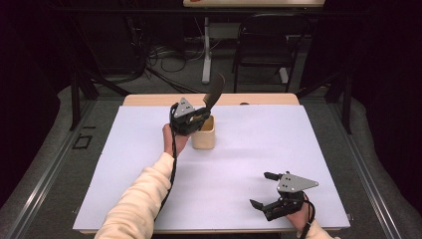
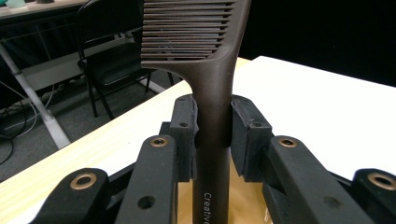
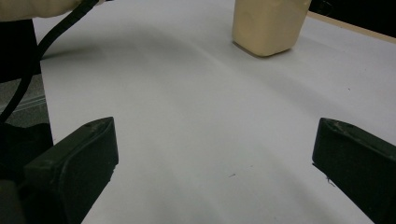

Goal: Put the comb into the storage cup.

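Left hand-held gripper (image 1: 195, 118) is clamped on a dark brown comb (image 2: 205, 70), pads pinching the handle from both sides. Comb: matte plastic, long straight handle with small white lettering near the bottom, wide head with a row of fine parallel teeth. It's held just above the beige cup (image 1: 203, 132), handle end at the cup's mouth, head tilted up and away past the cup's far rim. Right hand-held gripper (image 1: 266, 191) sits low over the white counter (image 1: 249, 149), well apart from the cup on its near right, jaws spread wide with nothing between them.
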Motion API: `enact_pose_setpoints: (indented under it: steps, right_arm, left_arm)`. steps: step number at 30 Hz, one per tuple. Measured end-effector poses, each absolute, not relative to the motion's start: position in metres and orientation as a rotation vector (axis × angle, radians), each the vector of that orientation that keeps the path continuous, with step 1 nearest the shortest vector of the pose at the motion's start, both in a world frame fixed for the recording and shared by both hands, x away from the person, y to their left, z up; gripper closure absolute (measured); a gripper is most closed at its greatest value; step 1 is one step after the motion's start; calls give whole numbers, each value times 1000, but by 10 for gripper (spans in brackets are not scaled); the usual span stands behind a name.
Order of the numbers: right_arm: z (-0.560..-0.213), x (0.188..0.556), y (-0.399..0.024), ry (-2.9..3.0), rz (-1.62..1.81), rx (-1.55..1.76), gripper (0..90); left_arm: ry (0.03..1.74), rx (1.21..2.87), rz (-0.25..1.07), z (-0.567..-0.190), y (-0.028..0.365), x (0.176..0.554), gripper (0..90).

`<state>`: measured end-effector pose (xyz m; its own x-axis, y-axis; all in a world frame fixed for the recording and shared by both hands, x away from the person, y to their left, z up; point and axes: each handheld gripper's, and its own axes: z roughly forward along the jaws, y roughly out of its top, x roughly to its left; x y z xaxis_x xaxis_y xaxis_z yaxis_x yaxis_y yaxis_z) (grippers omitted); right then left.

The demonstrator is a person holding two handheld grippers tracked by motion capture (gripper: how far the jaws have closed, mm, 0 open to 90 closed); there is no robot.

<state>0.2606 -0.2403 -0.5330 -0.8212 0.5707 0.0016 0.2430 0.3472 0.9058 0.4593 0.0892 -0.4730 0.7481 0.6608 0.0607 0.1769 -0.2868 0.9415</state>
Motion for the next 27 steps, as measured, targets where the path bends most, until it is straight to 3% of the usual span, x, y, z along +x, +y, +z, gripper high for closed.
enact_pose_setpoints:
  steps: [27]
  right_arm:
    - [-533, 261, -240, 2303, 1461, 725, 0]
  left_arm:
    - [647, 1878, 539, -477, 87, 461, 727]
